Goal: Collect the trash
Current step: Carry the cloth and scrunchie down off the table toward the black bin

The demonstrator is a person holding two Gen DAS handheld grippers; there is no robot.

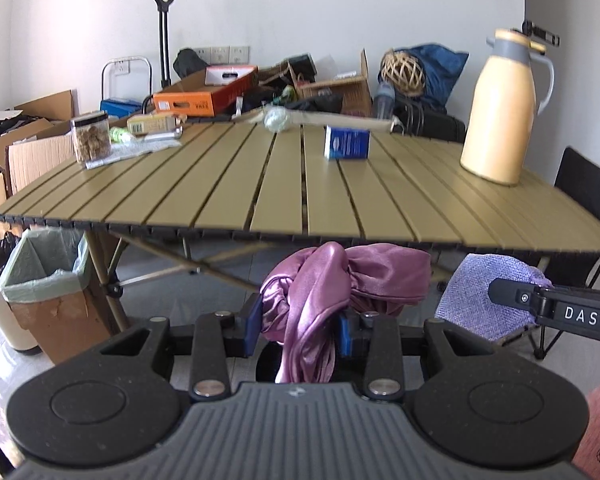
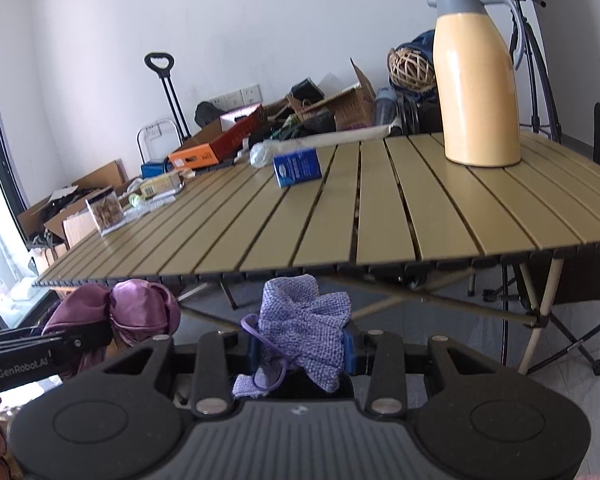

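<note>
Currently two soft cloths are being carried just below the near edge of the table (image 1: 228, 184). A satin cloth (image 1: 332, 280) is being pinched in the left gripper (image 1: 300, 330), whose blue pads are nearly closed on a gathered fold, with a tail being left to hang beneath the table edge. A knit cloth (image 2: 304, 324) is being held the same way in the right gripper (image 2: 300, 350), its jaws narrowed on the bunched middle, a thin loop being left dangling. Both are being judged light and limp; the satin is likely slippery, so a thick bunch is being favoured over a single layer, while the knit is likely giving better friction but could snag by its loop. On the table, a blue box (image 1: 347, 143) near the far edge looks light and stiff, best taken across its short sides. A lined bin (image 1: 44, 276) is standing left of the table, below its corner.
</note>
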